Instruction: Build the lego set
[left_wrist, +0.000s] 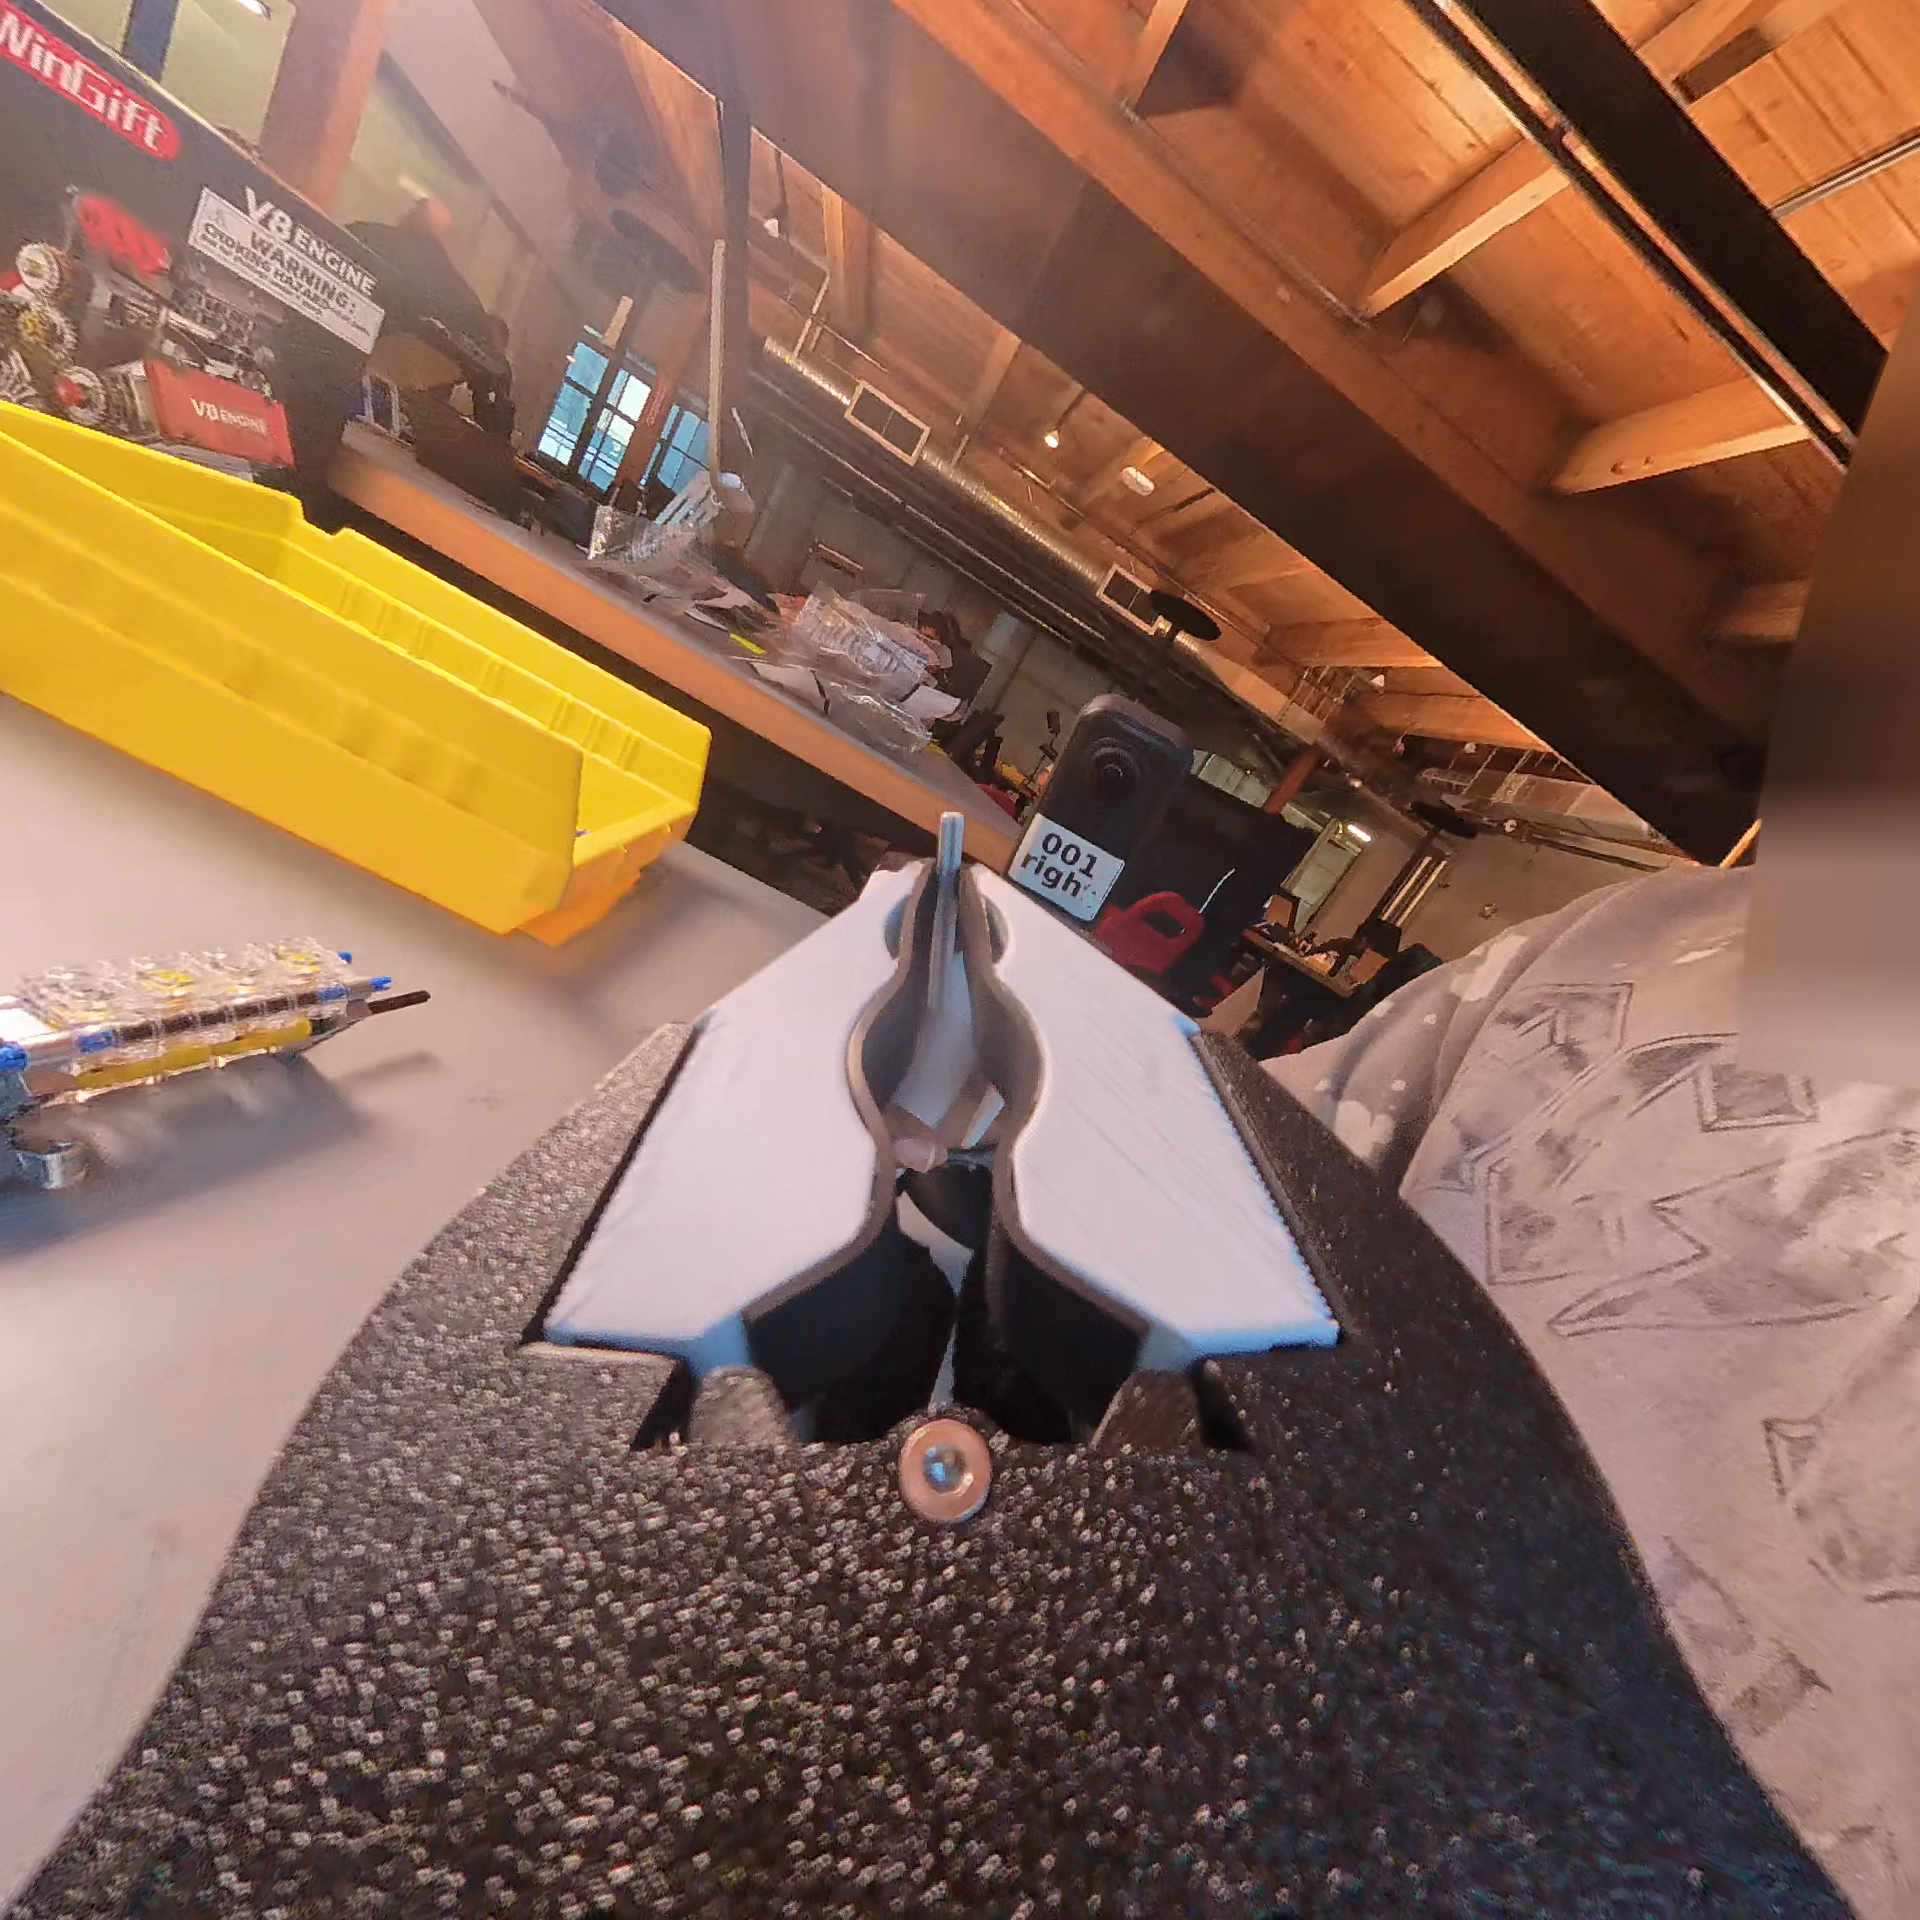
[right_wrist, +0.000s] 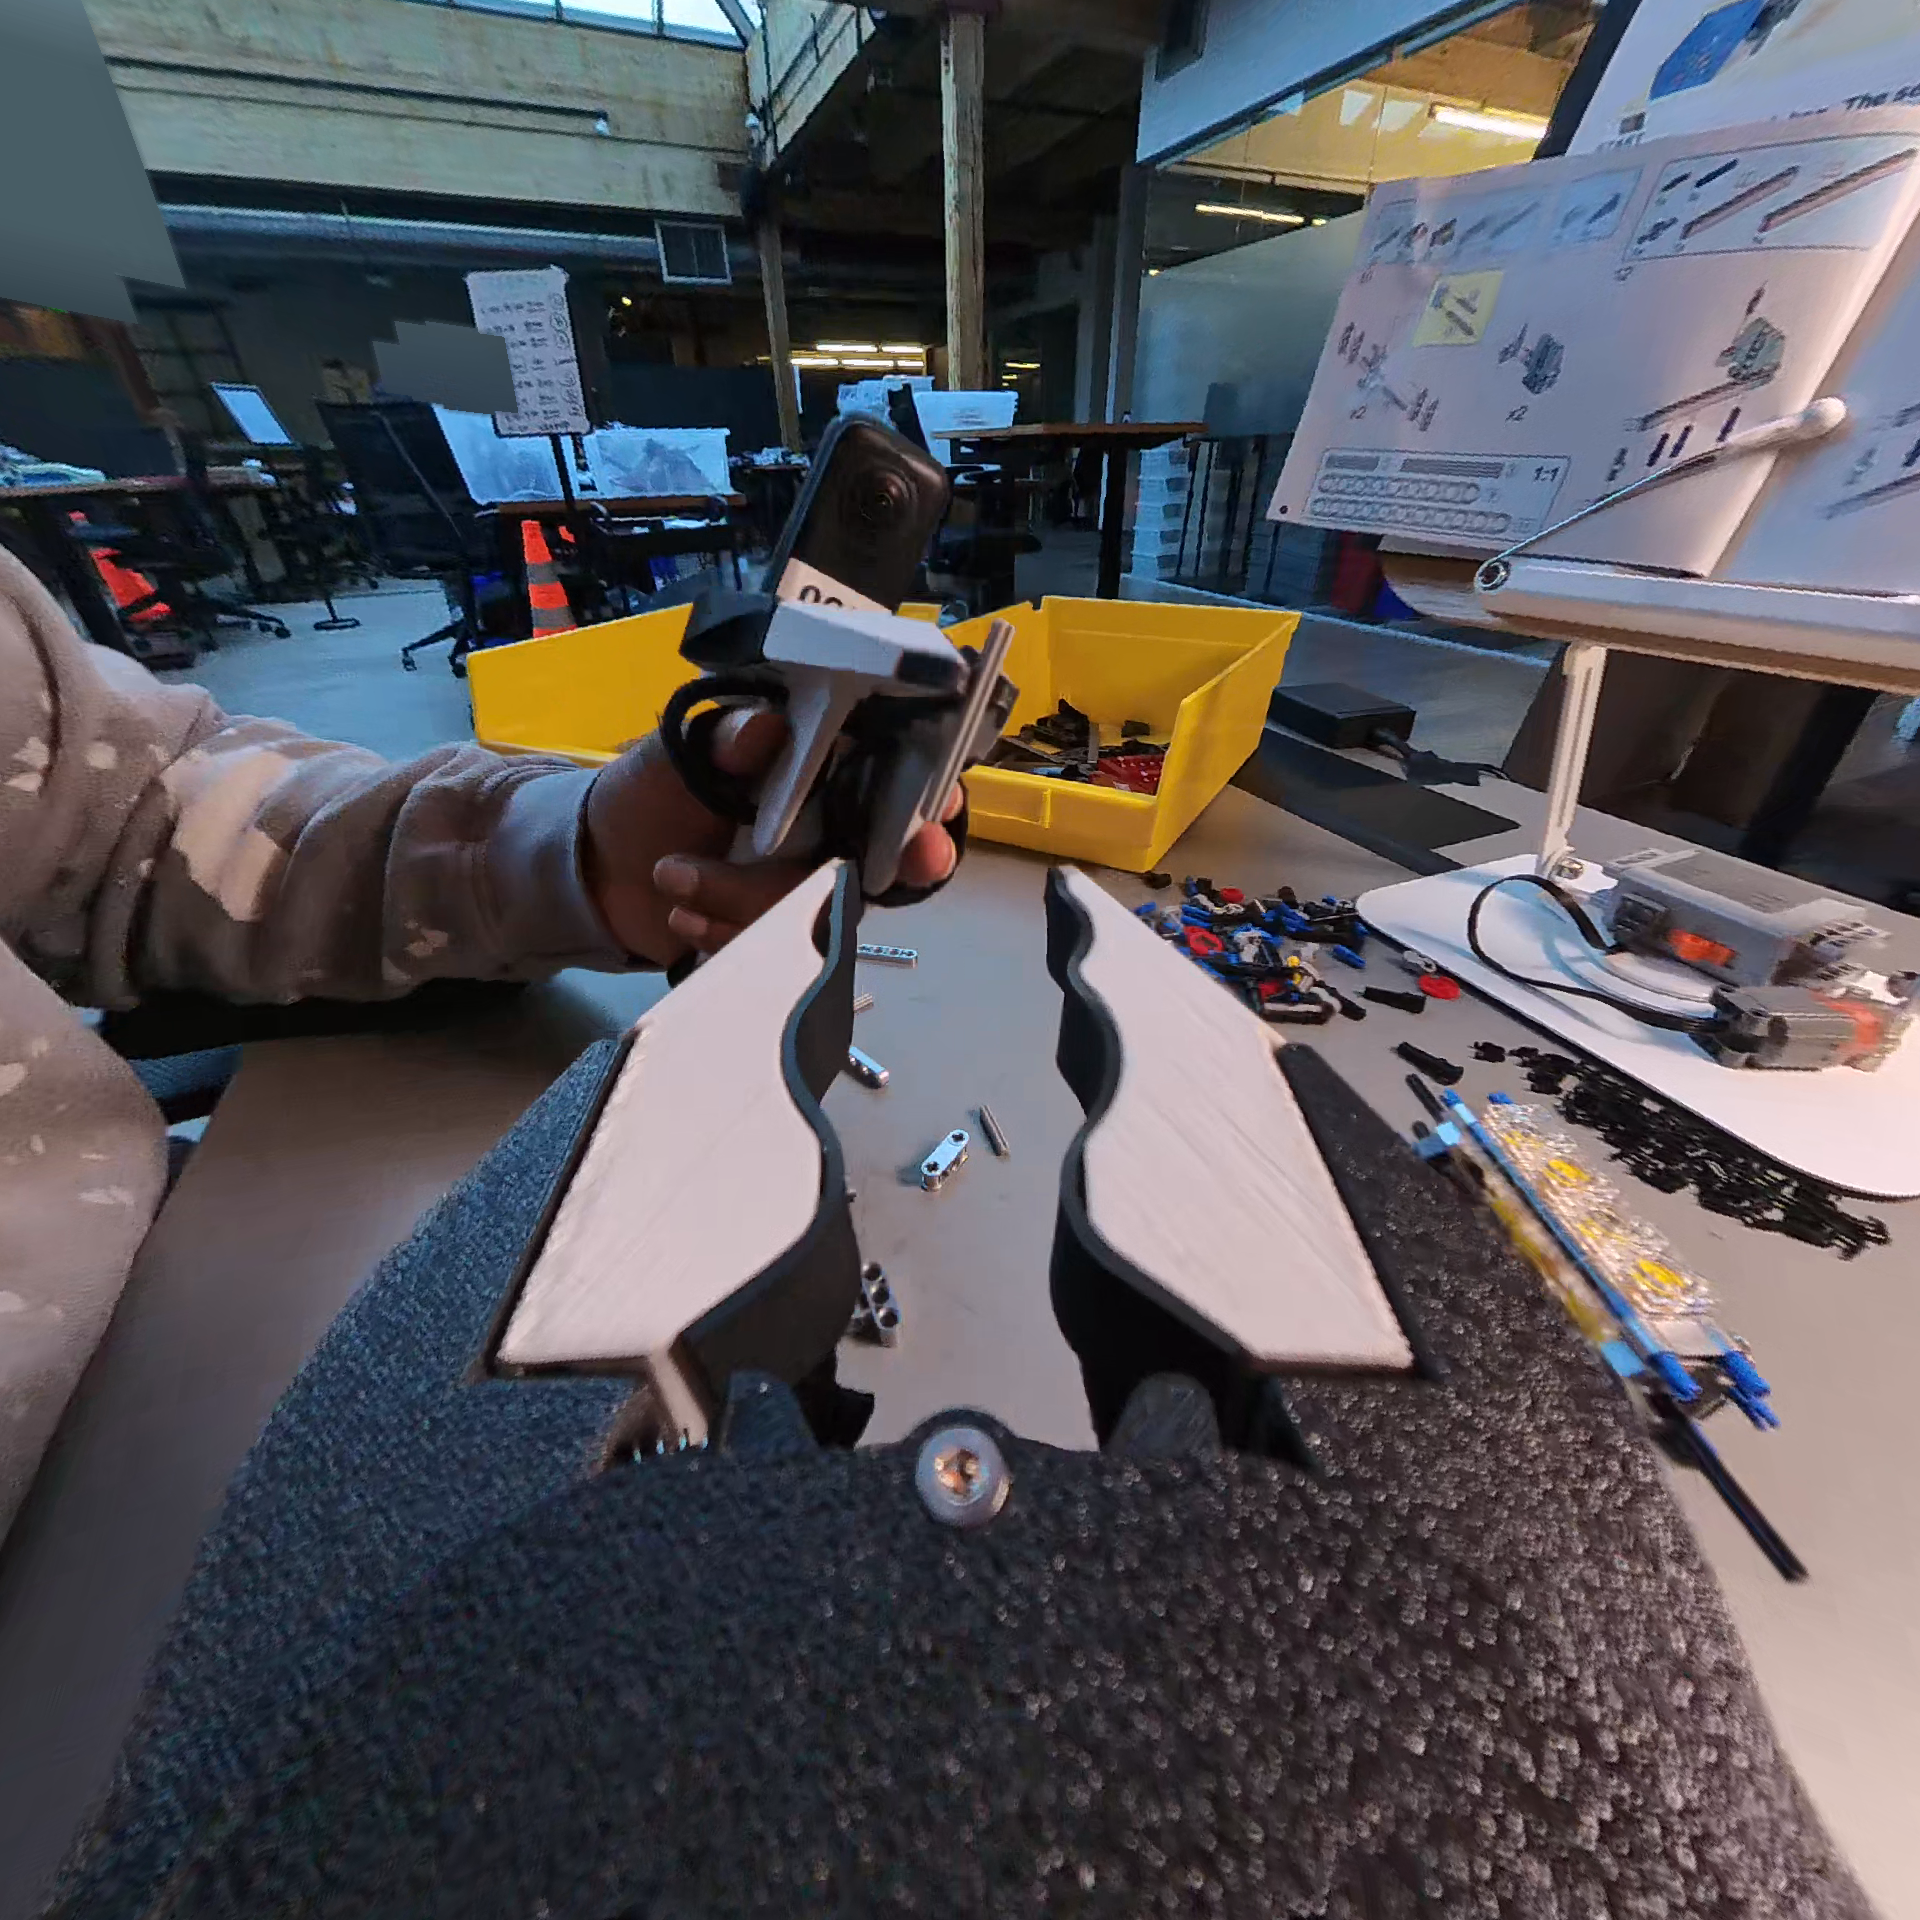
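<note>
Between the left hand-held gripper (left_wrist: 951, 883) fingers, a grey beam (left_wrist: 948, 935).

A large open workshop or maker space: exposed timber ceiling beams (left_wrist: 1475, 239) and metal ducting (left_wrist: 935, 457) run overhead, and rows of work tables (right_wrist: 1060, 431), office chairs and an orange traffic cone (right_wrist: 542, 582) fill the floor behind. The near tabletop (right_wrist: 966, 1039) carries yellow parts bins (right_wrist: 1132, 727), scattered small building-kit pieces (right_wrist: 1257, 935) and an assembly manual (right_wrist: 1558, 343) propped on a stand.
</note>
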